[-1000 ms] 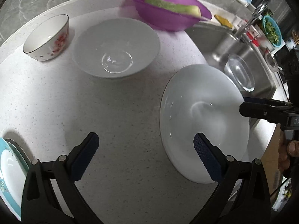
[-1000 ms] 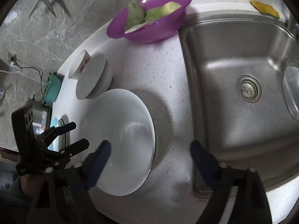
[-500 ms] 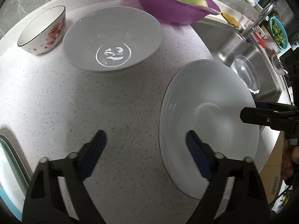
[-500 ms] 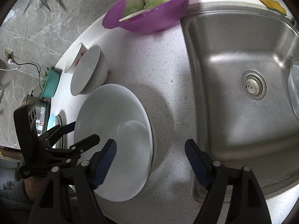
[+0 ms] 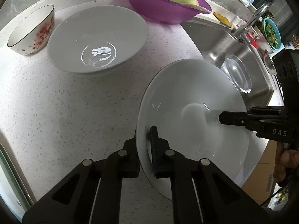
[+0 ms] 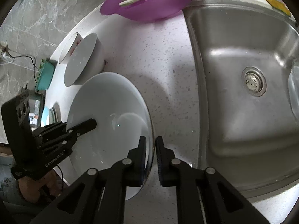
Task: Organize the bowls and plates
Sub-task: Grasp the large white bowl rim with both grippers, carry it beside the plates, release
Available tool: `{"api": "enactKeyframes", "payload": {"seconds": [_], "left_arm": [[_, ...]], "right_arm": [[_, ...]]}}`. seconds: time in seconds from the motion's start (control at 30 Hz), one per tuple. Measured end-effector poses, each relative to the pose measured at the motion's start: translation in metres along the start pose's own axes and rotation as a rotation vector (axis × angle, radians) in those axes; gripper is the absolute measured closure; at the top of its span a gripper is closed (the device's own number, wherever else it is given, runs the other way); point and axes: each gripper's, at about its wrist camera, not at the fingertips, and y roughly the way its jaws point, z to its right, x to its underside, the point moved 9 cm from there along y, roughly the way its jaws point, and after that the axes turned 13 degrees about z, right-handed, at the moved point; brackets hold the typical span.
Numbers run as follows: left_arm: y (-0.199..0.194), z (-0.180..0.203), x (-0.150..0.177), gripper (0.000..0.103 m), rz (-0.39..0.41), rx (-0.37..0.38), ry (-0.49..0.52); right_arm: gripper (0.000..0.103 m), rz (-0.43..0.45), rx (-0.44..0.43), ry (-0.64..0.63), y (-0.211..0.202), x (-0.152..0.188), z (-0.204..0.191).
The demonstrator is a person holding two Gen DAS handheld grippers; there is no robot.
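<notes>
Both grippers are clamped on the same large white plate (image 5: 192,112), which lies on the speckled counter (image 5: 56,102) beside the sink (image 6: 243,74). The left gripper (image 5: 145,145) has its jaws closed over the plate's rim on the side away from the sink, one jaw on top of the rim and the other underneath. The right gripper (image 6: 150,149) does the same on the opposite rim, the one nearest the sink; its jaws are also closed on the plate's edge. So the plate sits pinched between two grips, one at each side.

The step in hand looks like the pick-up of this plate: the hold is made, but the plate does not appear to have left the counter yet.

Ahead of the left jaws, well apart from the plate, stand a wide white bowl (image 5: 97,39) and, beyond it, a small flowered bowl (image 5: 31,31). Further off is a purple basin (image 5: 162,5) with green peelings. A clear glass dish (image 5: 237,74) rests down in the sink.

The next move, as I judge it, calls for a level lift with both hands rising together, so the smooth rim does not slip from either pinch, then a carry to wherever plates are being gathered. A blue-edged plate (image 6: 46,113) shows just behind the left gripper and may be that place, though I cannot be sure.
</notes>
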Motion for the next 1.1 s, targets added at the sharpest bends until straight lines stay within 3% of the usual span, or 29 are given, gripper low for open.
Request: {"api": "enactKeyframes", "payload": {"seconds": [0.27, 0.7, 1.1], "left_arm": [[-0.03, -0.022, 0.006, 0.096, 0.009, -0.02, -0.027], [-0.086, -0.093, 0.047, 0.095, 0.025, -0.111, -0.152], [-0.073, -0.114, 0.058, 0.092, 0.027, -0.141, -0.167]], "right_arm": [[0.09, -0.012, -0.017, -0.011, -0.002, 0.007, -0.019], [0.09, -0.067, -0.086, -0.132, 0.018, 0.017, -0.091], [0.09, -0.086, -0.069, -0.159, 0.04, 0.028, -0.106]]}}
